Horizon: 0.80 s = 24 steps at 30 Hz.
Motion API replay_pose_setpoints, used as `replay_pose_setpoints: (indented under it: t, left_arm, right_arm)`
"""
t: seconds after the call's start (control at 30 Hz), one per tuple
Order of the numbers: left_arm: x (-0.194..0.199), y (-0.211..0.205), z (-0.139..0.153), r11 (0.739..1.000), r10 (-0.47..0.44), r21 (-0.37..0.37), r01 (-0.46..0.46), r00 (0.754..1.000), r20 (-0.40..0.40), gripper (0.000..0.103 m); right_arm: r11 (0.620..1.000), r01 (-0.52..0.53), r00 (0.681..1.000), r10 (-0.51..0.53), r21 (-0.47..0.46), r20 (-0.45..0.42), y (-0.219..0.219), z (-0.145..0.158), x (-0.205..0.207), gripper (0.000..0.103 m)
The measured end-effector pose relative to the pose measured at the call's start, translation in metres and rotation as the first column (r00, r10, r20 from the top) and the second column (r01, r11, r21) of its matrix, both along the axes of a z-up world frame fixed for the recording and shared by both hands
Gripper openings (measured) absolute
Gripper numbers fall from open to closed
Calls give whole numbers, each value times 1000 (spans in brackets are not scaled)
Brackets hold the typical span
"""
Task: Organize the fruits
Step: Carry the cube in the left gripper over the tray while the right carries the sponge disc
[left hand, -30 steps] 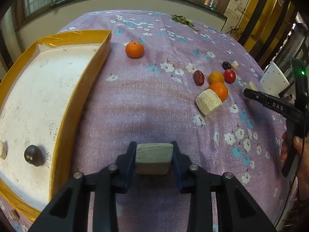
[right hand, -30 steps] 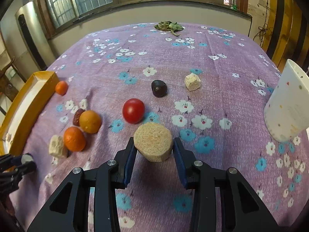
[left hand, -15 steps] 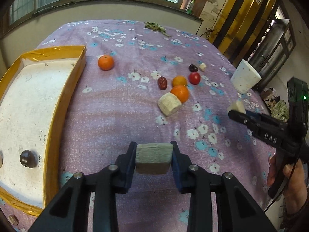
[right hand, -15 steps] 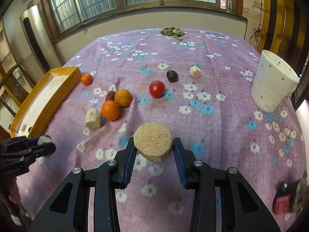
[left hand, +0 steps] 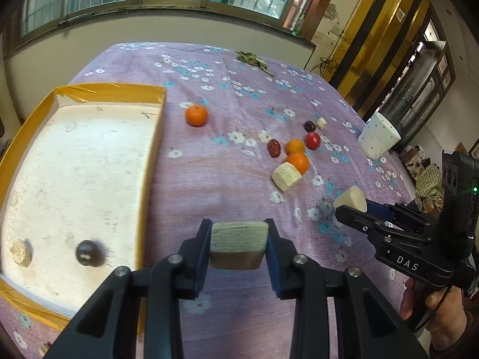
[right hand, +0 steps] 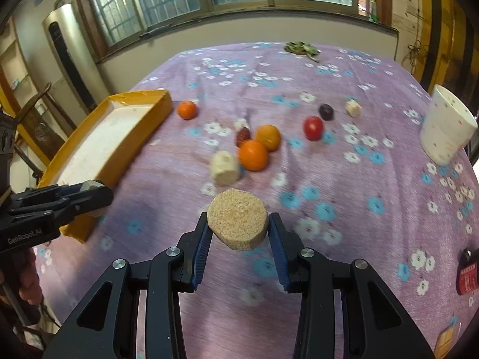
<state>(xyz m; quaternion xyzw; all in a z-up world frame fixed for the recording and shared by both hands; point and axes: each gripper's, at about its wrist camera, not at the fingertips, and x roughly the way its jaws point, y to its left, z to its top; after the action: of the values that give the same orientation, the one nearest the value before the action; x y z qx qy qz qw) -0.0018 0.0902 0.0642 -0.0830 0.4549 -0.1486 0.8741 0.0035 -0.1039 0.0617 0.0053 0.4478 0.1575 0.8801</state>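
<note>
Nearest in the left wrist view, the left gripper (left hand: 239, 246) is closed on a pale square chunk (left hand: 238, 236), pads pressing both its sides, held above the purple flowered cloth (left hand: 209, 185) just beside the long right-hand wall of the yellow tray (left hand: 149, 161). In the right wrist view the right gripper (right hand: 239, 234) is likewise clamped on a round tan slice (right hand: 237, 218), carried over the cloth's near middle, well apart from the tray. Inside the tray's near end lie a dark round fruit (left hand: 89, 252) and a pale lump (left hand: 21, 252). Farther out, toward the middle of the cloth, sit a pale cylinder piece (right hand: 224, 166) touching an orange (right hand: 253, 155), with a second orange (right hand: 268, 137) and a reddish-brown date (right hand: 243, 135) close behind; a red tomato (right hand: 313, 127), a dark plum (right hand: 326, 111) and a small pale cube (right hand: 353, 108) lie beyond, and a lone tangerine (right hand: 186, 109) sits near the tray's far corner. A white spotted cup (right hand: 446, 125) stands near the right edge. The risks, as I judge them: both held pieces look crumbly and are gripped only at their sides, so a jolt could drop one short of the tray; the square chunk could catch the tray wall going over; the two grippers may crowd each other at the tray's near end; and a piece released onto the dark fruit could set it rolling.
</note>
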Motion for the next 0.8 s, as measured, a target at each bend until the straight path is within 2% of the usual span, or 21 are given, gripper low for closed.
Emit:
replay_pose_setpoints:
  t: [0.27, 0.5, 0.8]
  left_arm:
    - [3, 55, 8, 995, 94, -10, -94, 995, 19, 36]
    - [8, 112, 5, 980, 199, 15, -199, 980, 18, 36]
    - [19, 172, -12, 951, 304, 66, -303, 953, -6, 36]
  right_arm:
    - [992, -122, 992, 122, 24, 15, 69, 12, 15, 37]
    - [969, -243, 970, 242, 34, 29, 135, 19, 29, 37]
    - [939, -344, 939, 344, 7, -4, 211, 4, 49, 37]
